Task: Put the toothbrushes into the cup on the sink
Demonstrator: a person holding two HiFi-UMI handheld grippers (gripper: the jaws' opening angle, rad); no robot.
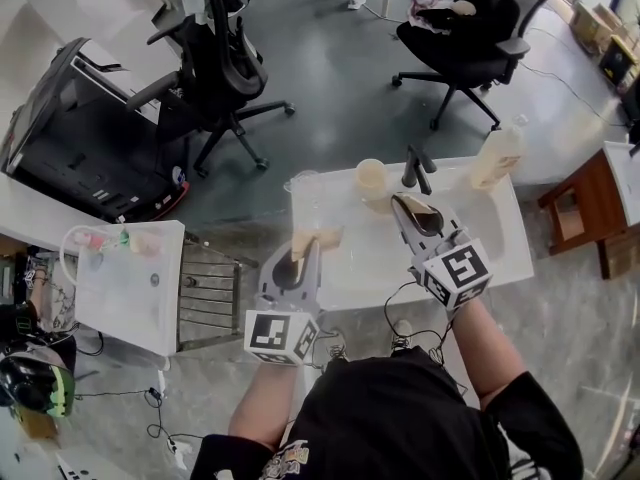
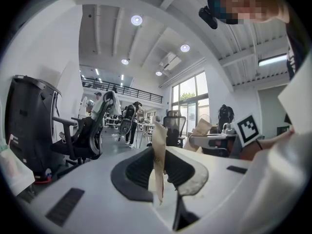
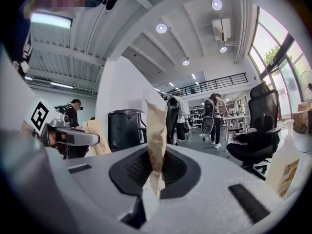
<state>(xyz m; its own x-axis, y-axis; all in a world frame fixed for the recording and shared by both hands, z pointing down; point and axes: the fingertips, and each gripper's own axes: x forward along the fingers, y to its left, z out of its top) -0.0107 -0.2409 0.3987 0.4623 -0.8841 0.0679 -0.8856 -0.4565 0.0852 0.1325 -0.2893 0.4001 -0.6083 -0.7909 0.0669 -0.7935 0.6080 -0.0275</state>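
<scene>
My L gripper (image 1: 303, 251) is pinched tight on a flat tan paper toothbrush packet (image 1: 320, 239), which sticks out past the jaw tips over the left end of the white rectangular sink (image 1: 480, 233). R gripper (image 1: 402, 203) is clamped the same way on a second tan paper packet (image 3: 156, 140), near the black faucet (image 1: 417, 168). Further back, btwn the two, the pale beige cup (image 1: 371, 179) stands on the sink.

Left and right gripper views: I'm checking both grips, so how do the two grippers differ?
The left gripper hangs at the left edge of the sink; the right gripper reaches farther in, beside the faucet. The left packet shows past its tips in the head view; the right packet hardly does. Both are shut on a brown paper packet, held edge-on.
</scene>
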